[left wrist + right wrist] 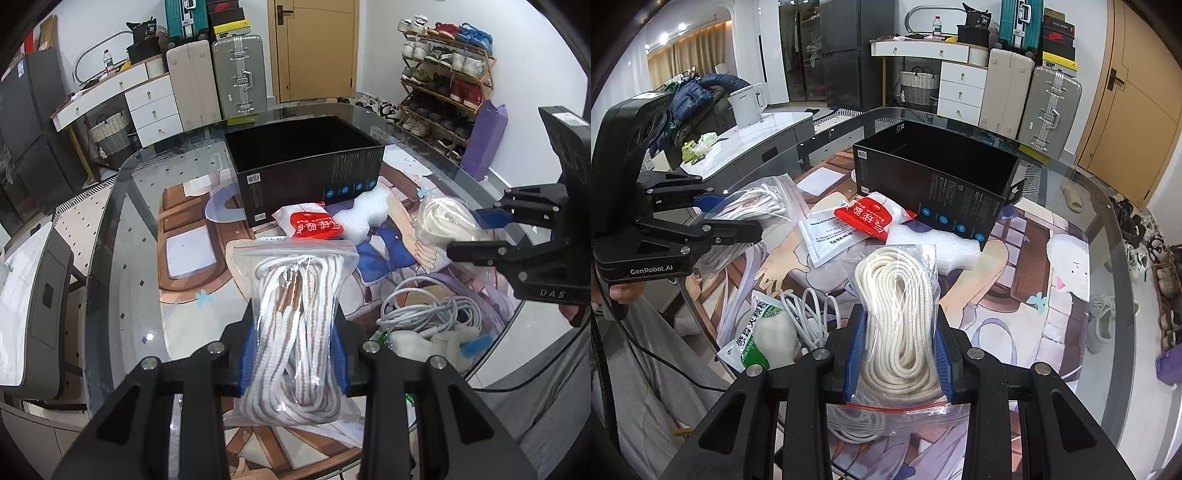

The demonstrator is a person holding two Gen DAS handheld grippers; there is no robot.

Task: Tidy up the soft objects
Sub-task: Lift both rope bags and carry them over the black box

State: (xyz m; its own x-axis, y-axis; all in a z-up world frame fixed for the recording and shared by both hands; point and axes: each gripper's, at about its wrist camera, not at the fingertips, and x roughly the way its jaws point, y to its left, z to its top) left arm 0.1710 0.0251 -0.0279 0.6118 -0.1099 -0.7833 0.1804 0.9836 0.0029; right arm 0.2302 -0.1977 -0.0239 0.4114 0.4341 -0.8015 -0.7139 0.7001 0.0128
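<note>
Left gripper (293, 325) is clamping a zip bag of white-and-brown striped laces (295, 332) between its blue pads, the bag lifted off the glass table (110, 258), on the near side of the black box (306, 166).

Right gripper (899, 332) is squeezing a zip bag of cream rope (901, 314), also held up in the air, near side of the black box and to the right of the other bag.

The black box is standing open-topped toward the table's far side. A red-and-white packet (314, 225) is leaning right against the box's near wall; a piece of white foam (364, 214) is lying just beside it. A tangle of white cable (432, 306) is sitting further toward the near edge from the box, beside a green-and-white sachet (753, 332).
</note>
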